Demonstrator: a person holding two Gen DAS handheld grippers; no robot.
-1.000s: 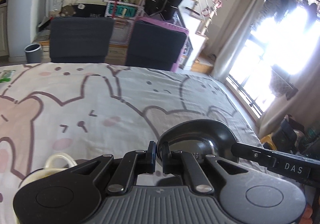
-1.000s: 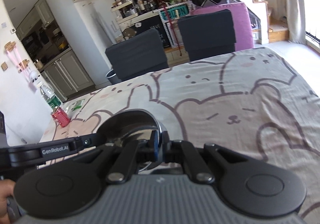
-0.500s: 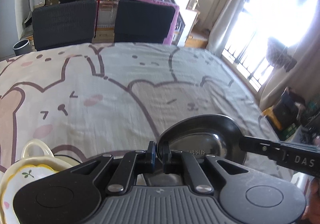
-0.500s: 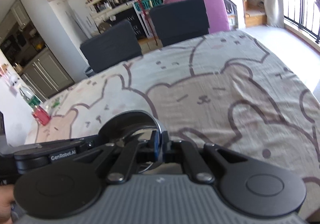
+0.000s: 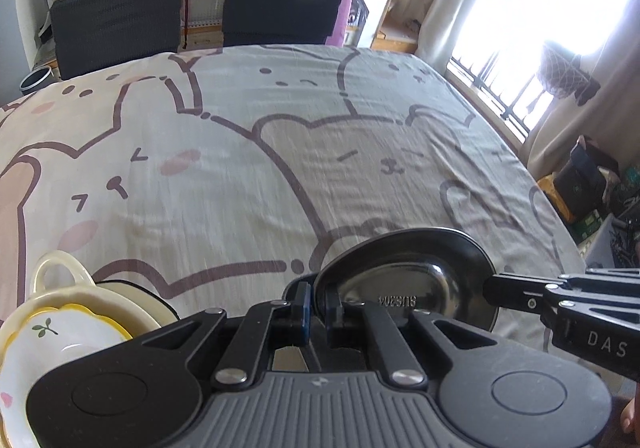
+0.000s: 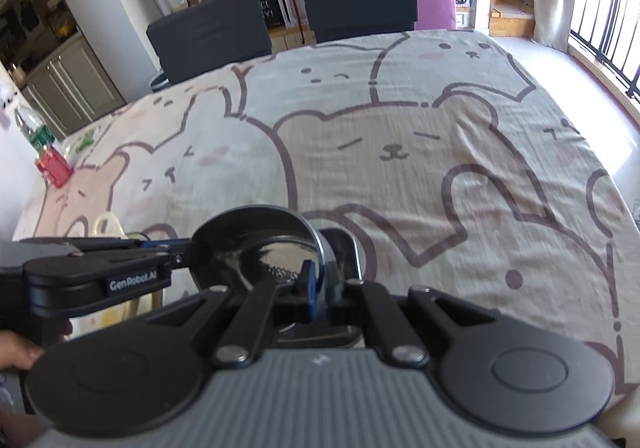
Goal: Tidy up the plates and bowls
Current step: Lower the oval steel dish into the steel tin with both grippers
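Both grippers pinch one steel bowl (image 5: 404, 280) by opposite rims: left gripper (image 5: 316, 306), right gripper (image 6: 318, 290). Ceramic stack (image 5: 60, 328) sits just left, tabletop's near edge.

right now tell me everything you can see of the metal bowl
The metal bowl is dark, shiny steel, round and shallow, with a thin rolled rim and mirror-like inside that reflects stamped lettering. It is tilted above the bear-print cloth. The left tongs are shut on its near rim and the right tongs on the opposite side. It touches nothing else visible; the cream dishes sit apart, to its left.
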